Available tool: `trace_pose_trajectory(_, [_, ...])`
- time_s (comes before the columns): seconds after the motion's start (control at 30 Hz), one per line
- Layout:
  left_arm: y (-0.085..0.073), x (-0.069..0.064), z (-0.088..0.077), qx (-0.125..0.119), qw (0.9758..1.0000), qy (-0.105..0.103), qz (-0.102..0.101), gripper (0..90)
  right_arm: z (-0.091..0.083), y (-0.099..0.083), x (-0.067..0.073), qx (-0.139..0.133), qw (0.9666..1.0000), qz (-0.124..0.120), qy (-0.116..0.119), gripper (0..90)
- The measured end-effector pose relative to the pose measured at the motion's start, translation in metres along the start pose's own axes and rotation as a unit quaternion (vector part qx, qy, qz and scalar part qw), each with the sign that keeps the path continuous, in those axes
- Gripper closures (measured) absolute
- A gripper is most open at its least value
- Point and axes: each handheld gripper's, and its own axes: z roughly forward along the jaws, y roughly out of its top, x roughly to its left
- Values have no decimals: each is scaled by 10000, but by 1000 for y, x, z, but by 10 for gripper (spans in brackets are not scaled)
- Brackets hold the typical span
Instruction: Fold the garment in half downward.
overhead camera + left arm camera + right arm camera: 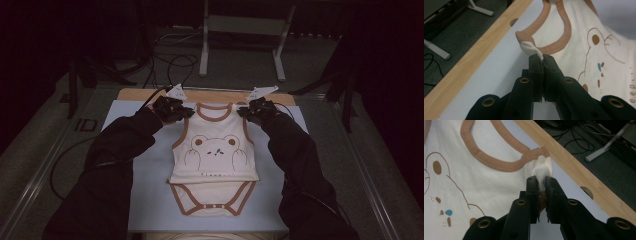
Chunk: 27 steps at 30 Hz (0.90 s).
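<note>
High view shows the left gripper (186,113) and right gripper (243,112) each clamped on a shoulder of the bodysuit (214,160) at table centre, apparently mid-fold; next, carry both shoulders toward six o'clock.

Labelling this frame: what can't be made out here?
- Cream baby bodysuit with brown trim: small chest lettering too small in the high view, cut by the edge in the left gripper view.
- Left gripper, right gripper: pinched fabric hidden between jaws.
- Blue table mat: near edge cut off, high view.
</note>
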Motion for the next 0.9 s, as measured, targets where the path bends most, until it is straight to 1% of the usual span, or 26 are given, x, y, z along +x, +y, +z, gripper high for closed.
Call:
trace_pose_trajectory(0.07, [4, 0, -3, -17, 10000, 30, 19, 869, -1, 3, -2, -4, 10000, 0, 2, 822])
trace_pose_trajectory(0.13, [8, 1, -7, -50, 9999, 127, 89, 869, -2, 7, -3, -28, 10000, -14, -75, 823])
trace_pose_trajectory(0.17, [10, 1, -8, -78, 9998, 144, 65, 870, -4, 9, -4, -75, 9999, -5, -110, 822])
trace_pose_trajectory(0.3, [16, 4, -16, -213, 9993, 302, 73, 869, -10, 17, -5, -282, 9991, -44, -303, 822])
trace_pose_trajectory(0.37, [18, 3, -19, -242, 9992, 323, 71, 869, -14, 21, -6, -355, 9987, -27, -369, 822])
trace_pose_trajectory(0.47, [19, 1, -23, -297, 9989, 343, 133, 869, -19, 25, -4, -440, 9983, -36, -388, 823])
trace_pose_trajectory(0.5, [18, 0, -24, -322, 9989, 323, 100, 868, -20, 25, -3, -444, 9983, -85, -375, 822])
trace_pose_trajectory(0.57, [17, -2, -25, -326, 9989, 325, 108, 869, -22, 25, 0, -466, 9981, -125, -371, 822])
trace_pose_trajectory(0.63, [14, -5, -25, -302, 9990, 309, 149, 869, -24, 23, 4, -489, 9982, -111, -333, 822])
trace_pose_trajectory(0.7, [12, -8, -25, -283, 9990, 291, 174, 869, -25, 20, 7, -507, 9981, -161, -315, 822])
trace_pose_trajectory(0.77, [9, -11, -24, -275, 9990, 286, 188, 869, -27, 16, 10, -525, 9982, -132, -270, 822])
trace_pose_trajectory(0.8, [8, -12, -25, -264, 9992, 241, 196, 869, -28, 14, 11, -544, 9981, -151, -252, 822])
trace_pose_trajectory(0.9, [4, -18, -24, -275, 9992, 198, 225, 868, -30, 9, 16, -535, 9982, -181, -206, 822])
